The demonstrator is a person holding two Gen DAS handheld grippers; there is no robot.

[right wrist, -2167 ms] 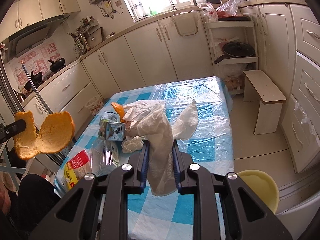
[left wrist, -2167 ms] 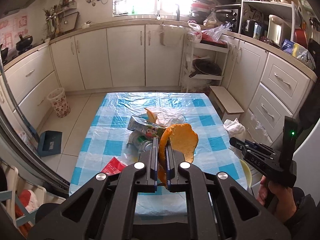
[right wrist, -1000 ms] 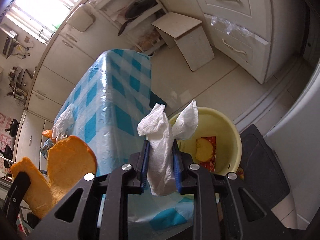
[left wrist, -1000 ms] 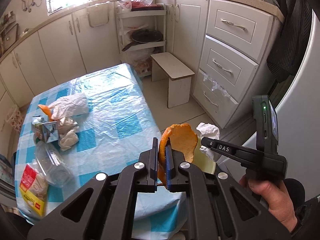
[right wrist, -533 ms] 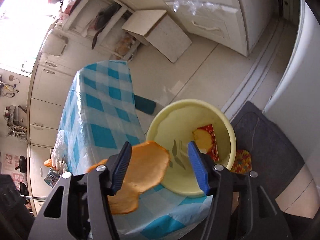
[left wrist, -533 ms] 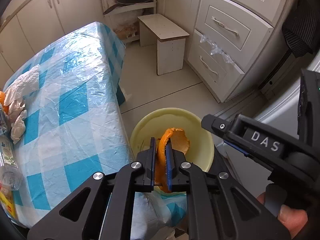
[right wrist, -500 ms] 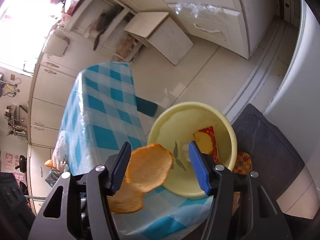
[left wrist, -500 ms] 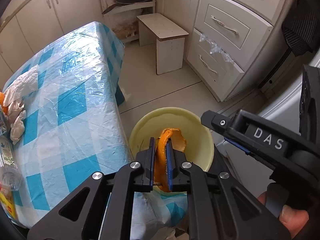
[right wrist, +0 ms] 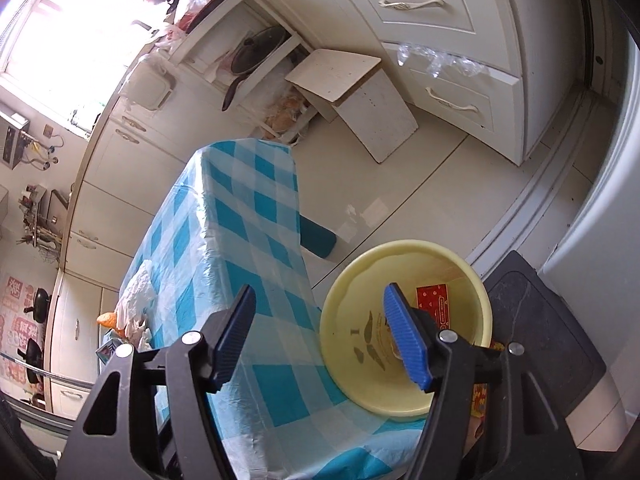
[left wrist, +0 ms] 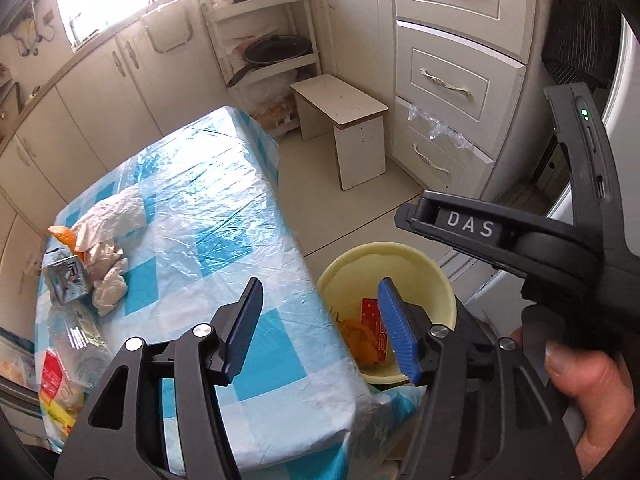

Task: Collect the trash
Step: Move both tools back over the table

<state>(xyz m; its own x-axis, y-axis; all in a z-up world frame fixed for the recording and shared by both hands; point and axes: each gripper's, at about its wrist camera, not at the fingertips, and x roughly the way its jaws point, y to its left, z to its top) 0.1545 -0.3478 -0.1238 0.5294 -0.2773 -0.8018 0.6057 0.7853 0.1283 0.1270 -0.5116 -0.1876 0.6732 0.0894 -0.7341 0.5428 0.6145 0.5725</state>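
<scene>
Left gripper (left wrist: pixel 320 320) jaws wide apart, nothing between them; they've just been opening. It hangs over the table (left wrist: pixel 224 216) edge and the yellow basin (left wrist: pixel 404 256), which sits on the floor at the table's 3 o'clock corner in the left wrist view.

Orange peel (left wrist: pixel 360 340) now lies inside the basin, next to a red wrapper (left wrist: pixel 374 320).

Right gripper (right wrist: pixel 320 334) also spread open and empty, jaws just been opening too. Basin (right wrist: pixel 360 280) is at about 4 o'clock from its centre in the right wrist view; wrapper (right wrist: pixel 434 304) is visible at the basin's far wall. Tissue not discernible in the basin, can't tell where it is.

Right gripper body also shows in the left view at 3 o'clock, held by a hand (left wrist: pixel 584 384).

Remaining trash on the table, 9 o'clock side in the left view: crumpled tissues (left wrist: pixel 108 220), carton (left wrist: pixel 66 276), clear bottle (left wrist: pixel 82 340), snack bag (left wrist: pixel 56 396).
</scene>
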